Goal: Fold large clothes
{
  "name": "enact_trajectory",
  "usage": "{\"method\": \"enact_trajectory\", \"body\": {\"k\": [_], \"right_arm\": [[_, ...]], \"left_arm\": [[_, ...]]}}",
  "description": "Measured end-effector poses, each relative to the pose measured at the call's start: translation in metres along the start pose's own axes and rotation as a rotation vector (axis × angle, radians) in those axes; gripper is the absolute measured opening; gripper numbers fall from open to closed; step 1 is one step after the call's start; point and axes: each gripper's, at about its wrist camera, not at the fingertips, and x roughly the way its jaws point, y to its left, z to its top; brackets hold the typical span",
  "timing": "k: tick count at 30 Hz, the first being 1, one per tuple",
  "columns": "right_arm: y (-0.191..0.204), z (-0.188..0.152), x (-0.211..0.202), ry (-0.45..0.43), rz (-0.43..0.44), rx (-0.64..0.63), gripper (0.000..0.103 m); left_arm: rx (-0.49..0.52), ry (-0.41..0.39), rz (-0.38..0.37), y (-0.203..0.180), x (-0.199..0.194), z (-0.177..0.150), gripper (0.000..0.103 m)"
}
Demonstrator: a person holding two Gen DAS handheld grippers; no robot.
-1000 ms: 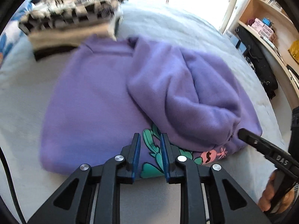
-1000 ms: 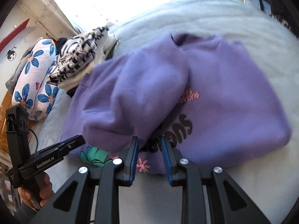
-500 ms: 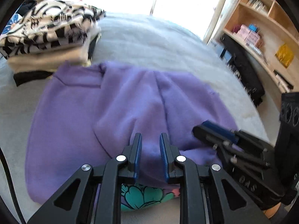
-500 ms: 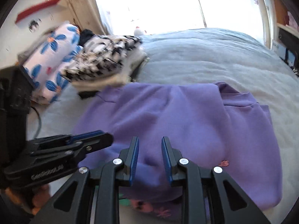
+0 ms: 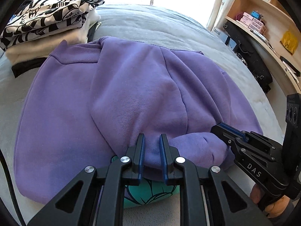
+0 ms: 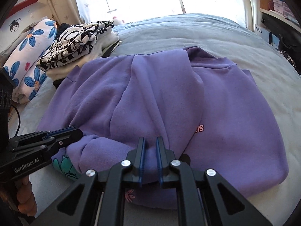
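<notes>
Now the purple fleece sweatshirt [image 5: 131, 94] on the grey bed [image 5: 160, 24] has its top half carried over its printed front, left gripper [image 5: 152, 146] clamped on the fold, right gripper [image 6: 150, 148] closing on it.

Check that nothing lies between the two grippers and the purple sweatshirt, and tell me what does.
Nothing visible does. The left gripper pinches the near fold of the purple sweatshirt. The right gripper is closing, with the same fold between its pads. The stack of folded clothes lies beyond, at the far edge.
</notes>
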Motion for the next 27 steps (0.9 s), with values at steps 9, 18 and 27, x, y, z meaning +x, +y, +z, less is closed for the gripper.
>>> {"method": "enact_trajectory", "body": {"k": [9,18,27], "right_arm": [[0.000,0.006,-0.002,0.012,0.015,0.039,0.013],[0.009,0.021,-0.042,-0.019,0.032,0.099,0.013],[0.033,0.024,-0.106,-0.090,0.018,0.057,0.013]], "left_arm": [[0.006,-0.020,0.023,-0.011,-0.010,0.001,0.014],[-0.031,-0.077,0.082,-0.016,-0.050,0.001,0.061],[-0.048,-0.109,0.120,-0.021,-0.106,-0.009,0.061]]}}
